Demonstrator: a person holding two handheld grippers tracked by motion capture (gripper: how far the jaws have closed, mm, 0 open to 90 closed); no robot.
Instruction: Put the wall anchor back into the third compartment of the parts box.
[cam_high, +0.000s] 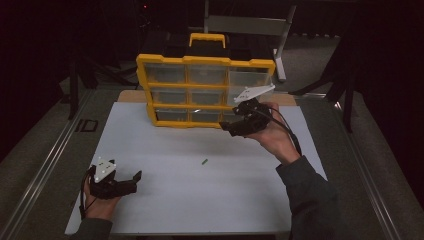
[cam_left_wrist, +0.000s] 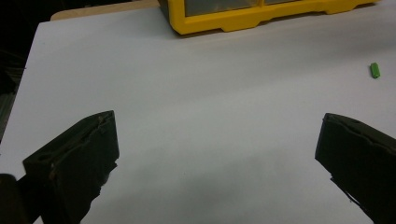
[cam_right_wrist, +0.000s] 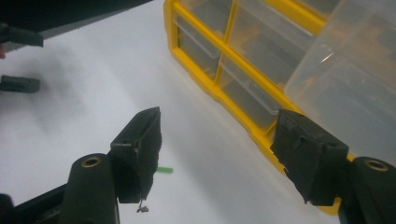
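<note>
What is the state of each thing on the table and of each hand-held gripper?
Yellow organizer: upright, top right drawer pulled out, other drawers in.
Green piece: lying loose on the white mat.
Left hand-held gripper: open, empty.
Right hand-held gripper: open, empty, near the organizer.

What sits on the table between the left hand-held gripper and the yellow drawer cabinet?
Bare white table lies between the left hand-held gripper and the yellow drawer cabinet, as the high view shows; the small green piece lies off to the side.
</note>
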